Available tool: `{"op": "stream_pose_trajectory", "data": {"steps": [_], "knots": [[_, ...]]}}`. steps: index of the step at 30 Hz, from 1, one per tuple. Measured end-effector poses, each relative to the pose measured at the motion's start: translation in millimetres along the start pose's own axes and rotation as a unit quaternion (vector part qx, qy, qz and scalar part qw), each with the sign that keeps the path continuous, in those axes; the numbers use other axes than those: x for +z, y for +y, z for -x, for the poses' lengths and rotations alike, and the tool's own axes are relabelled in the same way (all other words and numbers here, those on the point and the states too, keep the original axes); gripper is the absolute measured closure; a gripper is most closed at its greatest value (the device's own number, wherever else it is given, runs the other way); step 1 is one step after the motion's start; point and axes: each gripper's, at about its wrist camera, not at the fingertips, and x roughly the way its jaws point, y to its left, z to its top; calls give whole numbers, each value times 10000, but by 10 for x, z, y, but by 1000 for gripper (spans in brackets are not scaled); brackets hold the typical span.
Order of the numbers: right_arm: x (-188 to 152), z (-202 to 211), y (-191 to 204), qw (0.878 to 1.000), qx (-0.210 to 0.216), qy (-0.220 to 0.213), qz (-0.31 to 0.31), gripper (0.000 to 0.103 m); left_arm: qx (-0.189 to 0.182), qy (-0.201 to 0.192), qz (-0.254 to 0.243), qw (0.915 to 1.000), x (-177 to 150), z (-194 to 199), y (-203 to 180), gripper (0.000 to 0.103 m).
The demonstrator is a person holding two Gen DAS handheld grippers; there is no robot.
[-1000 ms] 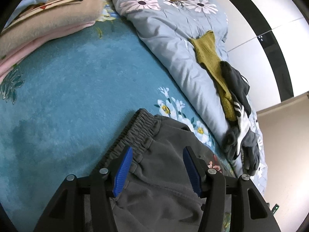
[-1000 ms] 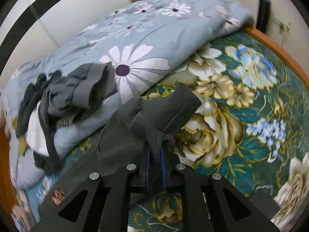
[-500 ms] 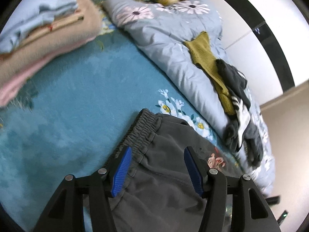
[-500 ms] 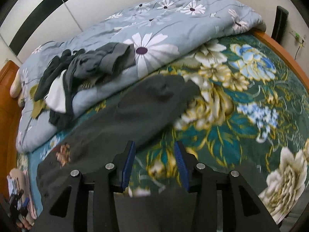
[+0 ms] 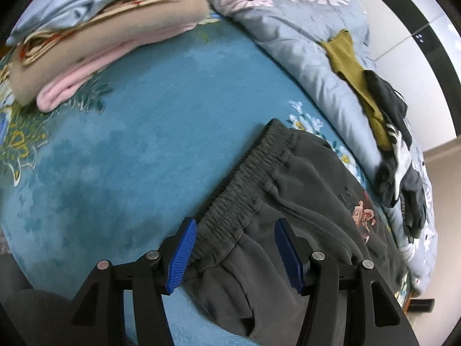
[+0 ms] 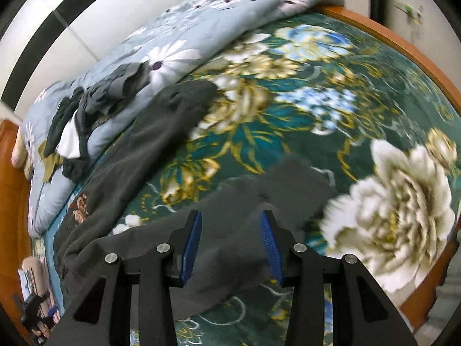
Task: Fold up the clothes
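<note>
Left wrist view: dark grey soft trousers (image 5: 291, 199) lie flat on the blue flowery bed blanket (image 5: 138, 132).
Left tool (image 5: 234, 252) is spread apart over the waistband; right tool (image 6: 230, 248) is spread apart over one leg, gripping nothing.

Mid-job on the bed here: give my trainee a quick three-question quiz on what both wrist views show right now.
1. True or false: the left claw is clamped on the waistband of the dark grey trousers.
2. Which lies on the rumpled floral quilt? A) a pile of unfolded clothes B) a pair of shoes C) a laptop
3. Fill in: the stack of folded clothes has a ____ item at the bottom.

Key
1. False: its blue pads stand apart over the waistband; the right claw is open too, over a trouser leg.
2. A, the pile of unfolded clothes.
3. Pink.
</note>
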Motion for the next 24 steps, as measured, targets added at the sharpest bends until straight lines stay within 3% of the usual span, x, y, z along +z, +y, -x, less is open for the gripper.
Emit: {"op": "stream_pose_trajectory", "data": {"steps": [6, 9, 14, 18, 24], "knots": [[-99, 80, -287, 9996, -83, -35, -285, 59, 121, 548, 320, 9979, -22, -166, 155, 42], [-188, 83, -443, 9988, -161, -21, -463, 59, -24, 817, 665, 9944, -36, -224, 285, 39], [-293, 20, -745, 9951, -266, 36, -950, 59, -144, 1214, 533, 9911, -126, -325, 235, 36], [-348, -92, -879, 9914, -71, 182, -1295, 59, 52, 1375, 211, 9903, -184, -400, 128, 37], [-393, -172, -900, 9842, 455, 209, -1701, 59, -165, 1349, 510, 9894, -152, -383, 209, 42]]}}
